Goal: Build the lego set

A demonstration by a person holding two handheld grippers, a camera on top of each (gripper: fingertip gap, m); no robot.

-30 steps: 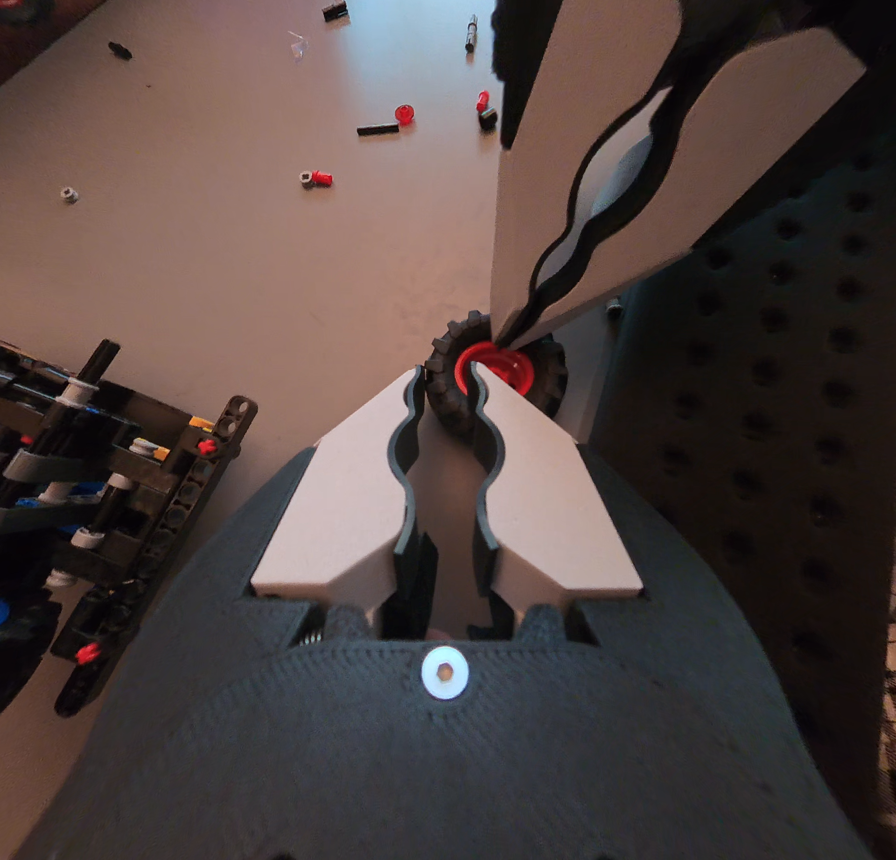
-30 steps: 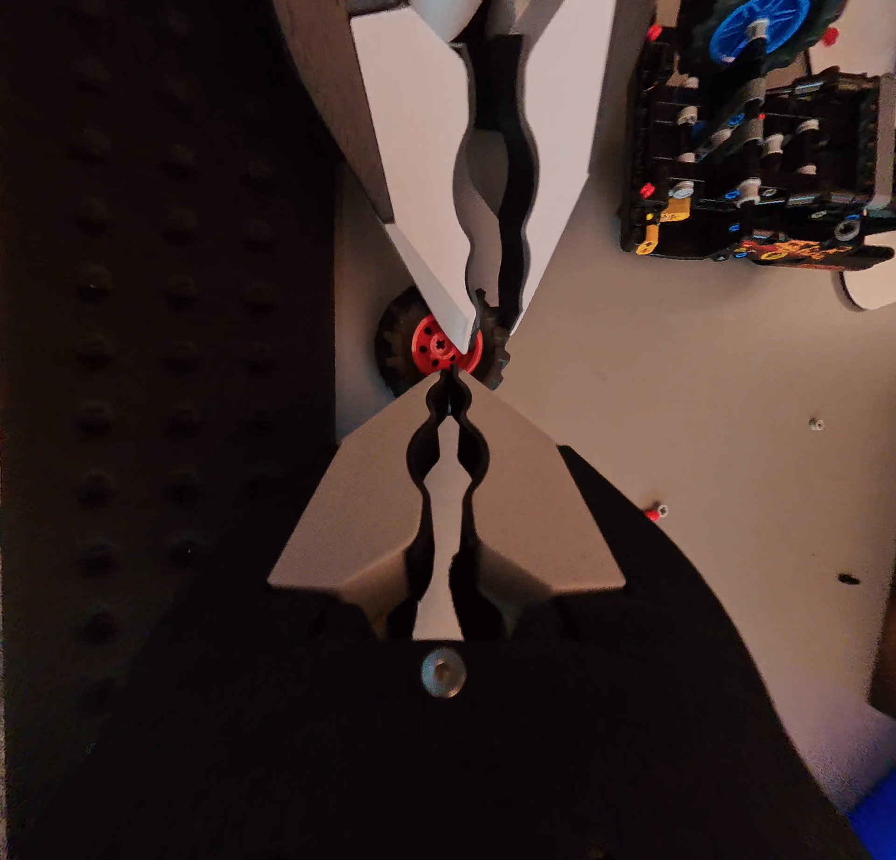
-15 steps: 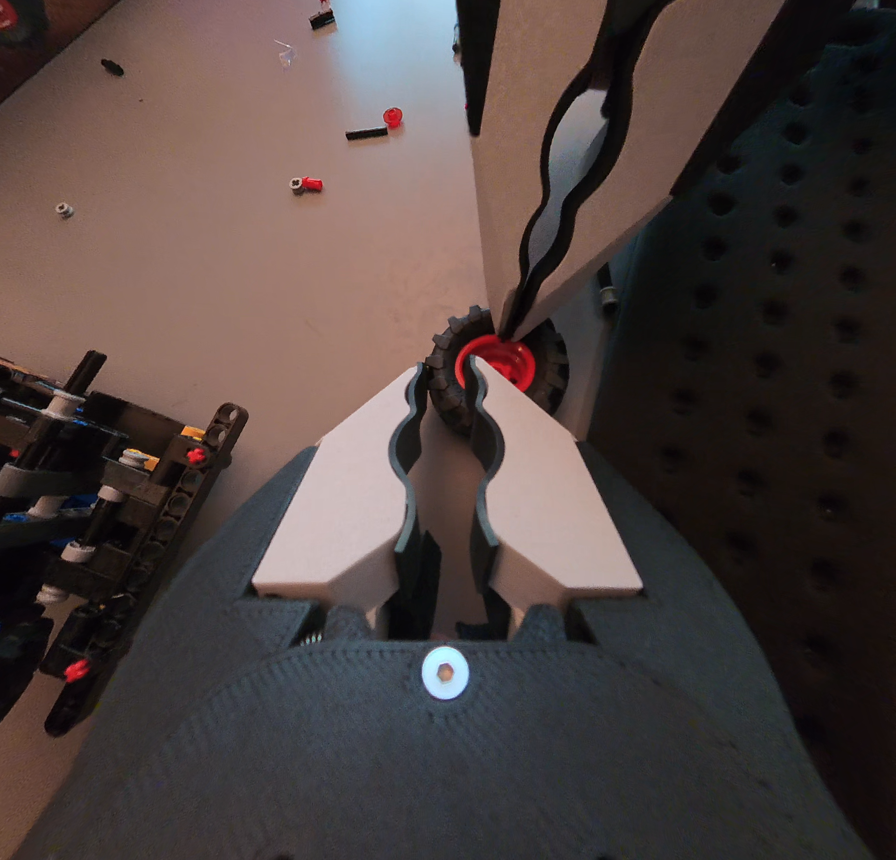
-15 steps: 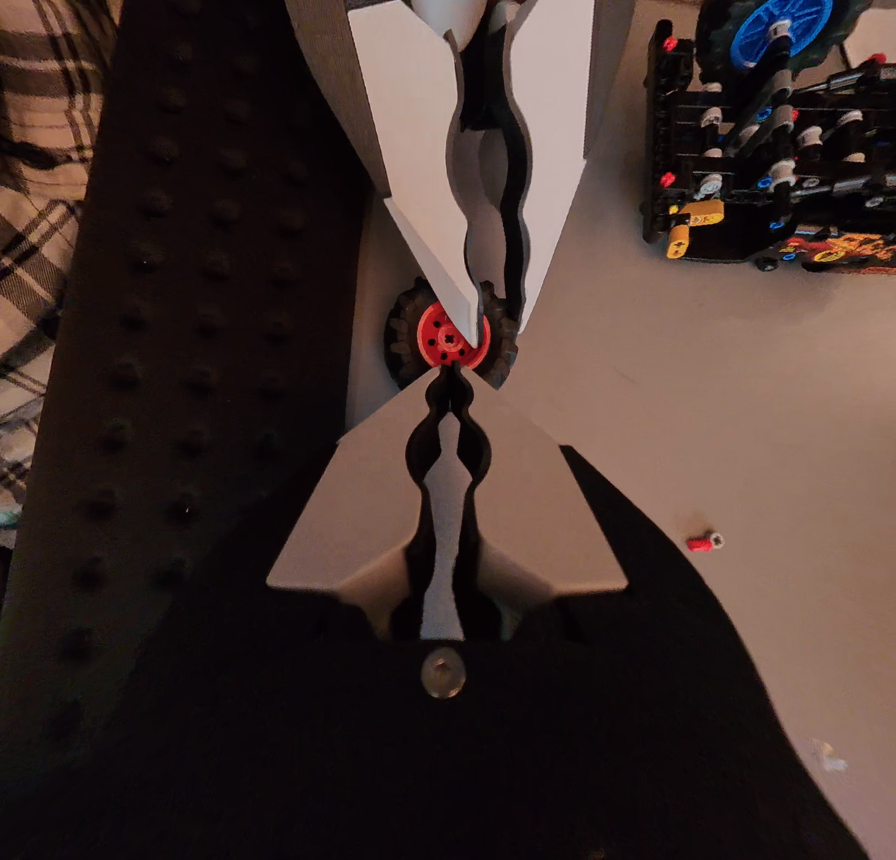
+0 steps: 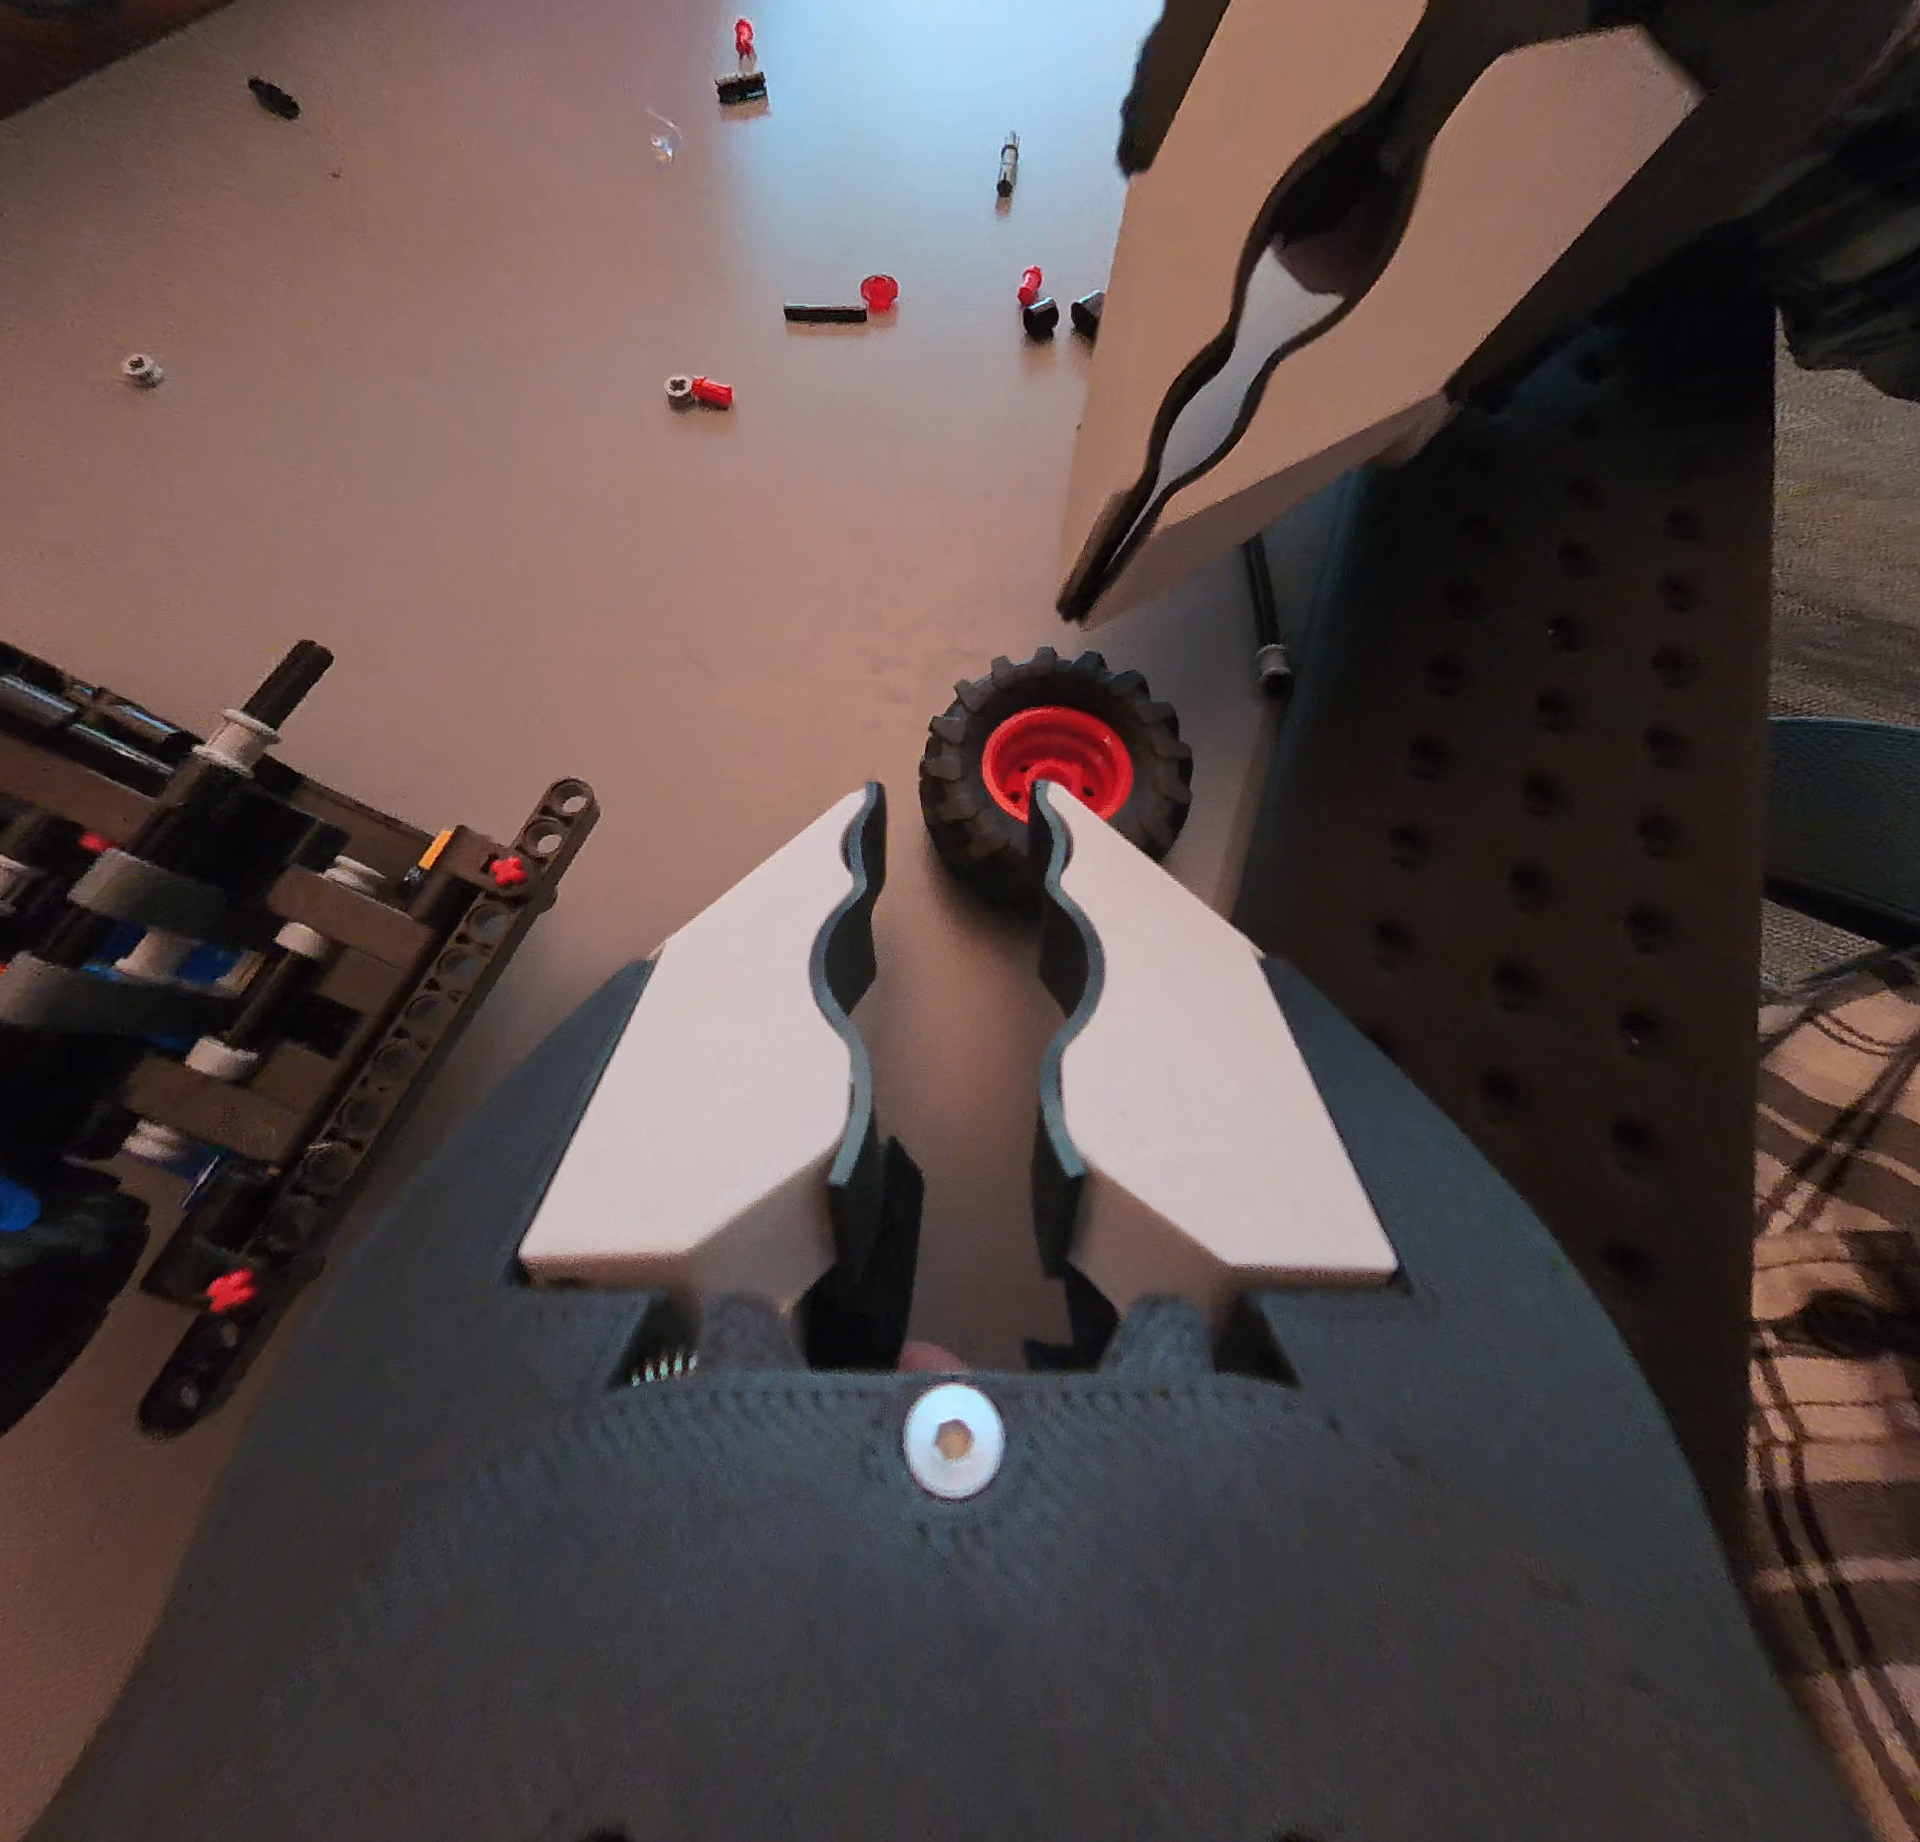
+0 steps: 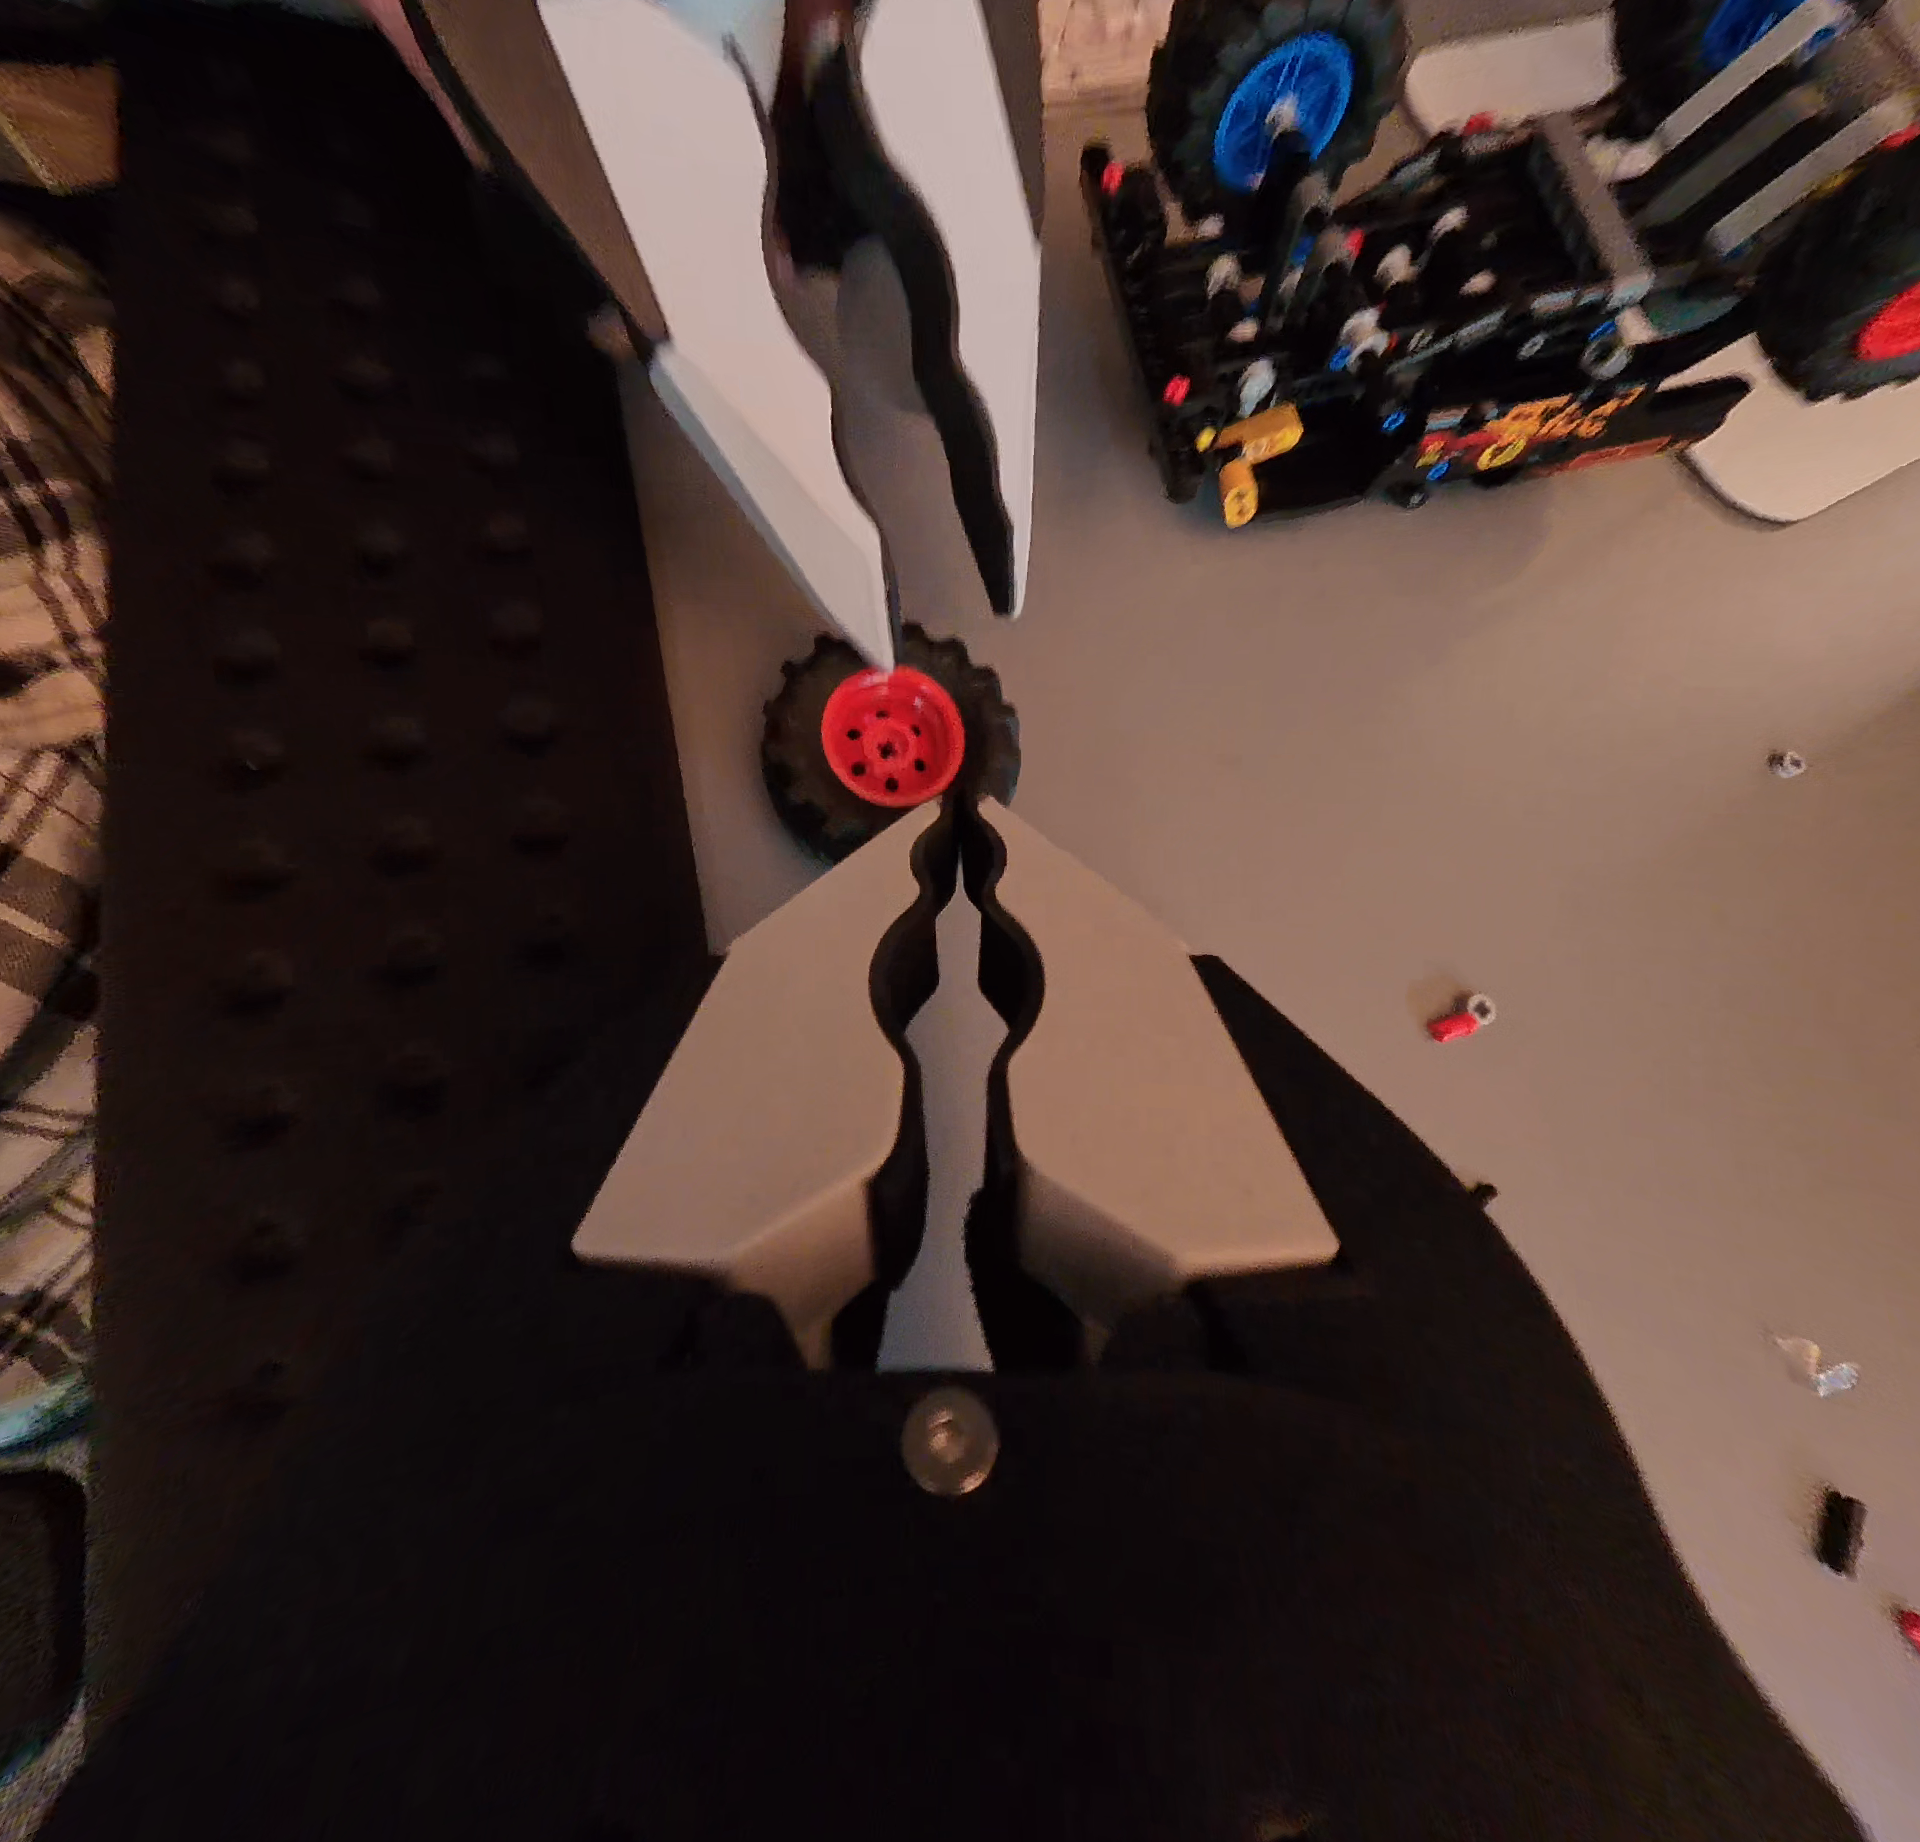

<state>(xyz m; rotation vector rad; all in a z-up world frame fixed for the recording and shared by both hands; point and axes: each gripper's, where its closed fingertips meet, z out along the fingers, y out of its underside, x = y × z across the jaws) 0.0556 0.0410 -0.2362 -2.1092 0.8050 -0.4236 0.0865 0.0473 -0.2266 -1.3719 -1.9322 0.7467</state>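
Pale tabletop carries scattered small pieces and a partly built black vehicle at the far right in the right wrist view. Near its dark studded edge lies the red-hubbed wheel. The left gripper stands wide, one fingertip over the hub; the right gripper, fingers pinched together and empty, sits just beside the tyre.

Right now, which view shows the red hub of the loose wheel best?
The right wrist view: the wheel's hub faces the camera almost whole, its holes visible. In the left wrist view a fingertip of the left gripper covers part of the hub.
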